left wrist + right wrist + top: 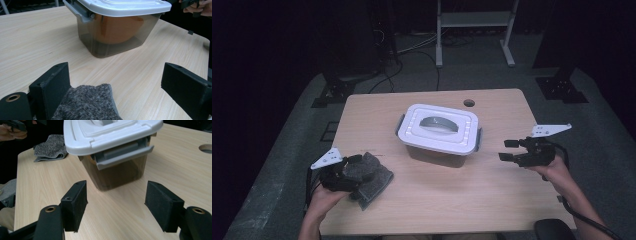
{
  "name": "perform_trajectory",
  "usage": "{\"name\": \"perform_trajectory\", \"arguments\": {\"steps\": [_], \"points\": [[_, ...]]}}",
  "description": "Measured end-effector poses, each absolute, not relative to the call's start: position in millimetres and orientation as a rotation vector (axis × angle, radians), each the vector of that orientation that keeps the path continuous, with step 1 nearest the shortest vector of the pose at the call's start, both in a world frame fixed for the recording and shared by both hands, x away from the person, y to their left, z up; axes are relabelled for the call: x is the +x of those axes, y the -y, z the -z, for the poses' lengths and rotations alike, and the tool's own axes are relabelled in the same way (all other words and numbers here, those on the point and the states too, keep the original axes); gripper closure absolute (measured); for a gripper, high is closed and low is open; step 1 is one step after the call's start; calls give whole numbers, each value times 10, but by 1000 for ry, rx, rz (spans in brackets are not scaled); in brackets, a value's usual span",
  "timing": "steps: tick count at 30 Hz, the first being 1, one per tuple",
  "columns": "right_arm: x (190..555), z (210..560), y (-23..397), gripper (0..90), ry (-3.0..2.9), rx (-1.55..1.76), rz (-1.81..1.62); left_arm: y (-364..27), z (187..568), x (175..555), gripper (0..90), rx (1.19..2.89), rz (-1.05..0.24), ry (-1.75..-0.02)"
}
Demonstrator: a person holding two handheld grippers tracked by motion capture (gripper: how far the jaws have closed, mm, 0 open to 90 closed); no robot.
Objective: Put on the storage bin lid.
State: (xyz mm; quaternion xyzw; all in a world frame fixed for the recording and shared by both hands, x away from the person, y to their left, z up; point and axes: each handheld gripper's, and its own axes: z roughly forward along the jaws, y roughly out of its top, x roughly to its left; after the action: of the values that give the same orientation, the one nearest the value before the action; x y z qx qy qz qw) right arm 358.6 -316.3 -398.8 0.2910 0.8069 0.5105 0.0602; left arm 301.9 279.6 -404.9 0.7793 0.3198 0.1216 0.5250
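A translucent brown box point(437, 150) with a snapped-on white lid point(439, 127) and grey side latches stands mid-table. Something orange point(117, 28) shows through its wall. A grey fuzzy cloth point(372, 175) lies folded at the front left. My left gripper point(357, 172) rests over the cloth with its jaws open; in the left gripper view the cloth point(87, 105) lies against the left jaw, with the gripper point(117, 75) aimed at the box. My right gripper point(508, 150) hovers right of the box, open and empty. In the right gripper view this gripper point(116, 190) faces the grey latch point(123, 155).
A round cable hole point(469, 103) sits near the table's far edge. A metal stand point(474, 20) and cables are on the dark floor behind. Bare wood lies in front of the box and around the right hand.
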Motion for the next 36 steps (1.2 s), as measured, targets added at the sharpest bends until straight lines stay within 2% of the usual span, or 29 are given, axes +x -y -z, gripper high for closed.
{"name": "perform_trajectory", "arguments": {"steps": [36], "points": [[3339, 4392, 3378, 319, -2401, 992, -1595, -2801, 4057, 3020, 79, 1862, -288, -771]]}}
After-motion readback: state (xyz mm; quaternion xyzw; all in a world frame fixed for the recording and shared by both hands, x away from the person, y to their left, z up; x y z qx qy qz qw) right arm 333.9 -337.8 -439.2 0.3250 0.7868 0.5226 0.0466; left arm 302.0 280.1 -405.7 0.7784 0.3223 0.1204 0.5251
